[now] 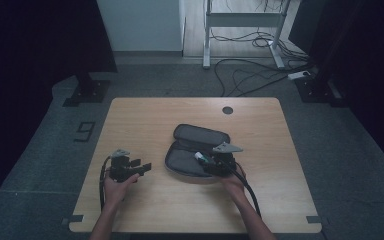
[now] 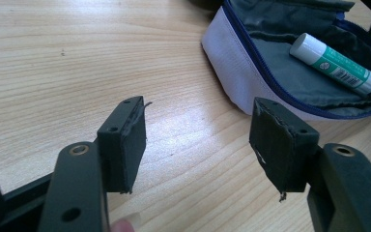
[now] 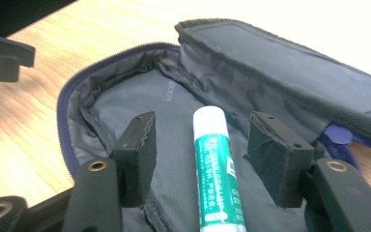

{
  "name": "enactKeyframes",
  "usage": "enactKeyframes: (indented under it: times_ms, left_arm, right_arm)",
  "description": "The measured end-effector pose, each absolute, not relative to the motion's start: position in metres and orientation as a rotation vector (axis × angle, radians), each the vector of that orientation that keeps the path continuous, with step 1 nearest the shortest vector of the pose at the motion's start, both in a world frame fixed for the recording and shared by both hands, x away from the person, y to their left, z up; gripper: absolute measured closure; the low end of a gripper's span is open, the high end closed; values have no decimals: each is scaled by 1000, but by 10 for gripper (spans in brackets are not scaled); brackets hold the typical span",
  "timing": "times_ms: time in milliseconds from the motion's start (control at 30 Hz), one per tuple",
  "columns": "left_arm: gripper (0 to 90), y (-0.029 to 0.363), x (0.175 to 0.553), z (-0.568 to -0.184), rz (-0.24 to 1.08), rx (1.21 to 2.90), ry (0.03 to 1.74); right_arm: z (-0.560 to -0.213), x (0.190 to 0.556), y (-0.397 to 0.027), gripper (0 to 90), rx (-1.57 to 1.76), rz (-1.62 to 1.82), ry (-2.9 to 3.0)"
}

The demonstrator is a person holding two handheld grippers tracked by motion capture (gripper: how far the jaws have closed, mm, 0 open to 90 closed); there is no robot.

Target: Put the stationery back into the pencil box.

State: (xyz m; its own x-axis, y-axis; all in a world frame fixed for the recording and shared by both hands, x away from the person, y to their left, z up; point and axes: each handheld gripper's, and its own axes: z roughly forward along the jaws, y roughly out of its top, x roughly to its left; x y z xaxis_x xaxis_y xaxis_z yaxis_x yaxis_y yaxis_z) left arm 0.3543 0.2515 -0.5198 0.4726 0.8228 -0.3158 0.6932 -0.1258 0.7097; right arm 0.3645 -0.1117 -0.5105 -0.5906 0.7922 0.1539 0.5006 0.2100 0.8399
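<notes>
The right tongs (image 3: 200, 145) stood released, jaws straddling the glue stick (image 3: 217, 169) at lower centre without touching it; it lay inside the open pencil case (image 3: 125, 101). Lifting out carelessly could snag the soft grey lining or roll the smooth round tube. The left tongs (image 2: 198, 140) gaped empty over the wood-grain bench (image 2: 53, 63); the case's zip looked blue, perhaps purple.

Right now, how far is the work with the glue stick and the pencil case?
Done: the glue stick lies inside the open pencil case. In hand: the right gripper stands open around it, pads clear. The left gripper waits open over the table. Left, probably: withdrawing and zipping the case.
</notes>
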Motion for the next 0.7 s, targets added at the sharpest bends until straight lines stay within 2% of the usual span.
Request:
enactKeyframes:
  times_ms: [167, 700]
  left_arm:
    - [383, 248, 355, -523, 181, 1883, 1266]
    - [380, 233, 354, -524, 159, 1928, 1226]
  right_arm:
    - [-507, 359, -123, 386, 1193, 1357, 2154]
    - [-496, 330, -172, 359, 1154, 1326, 2094]
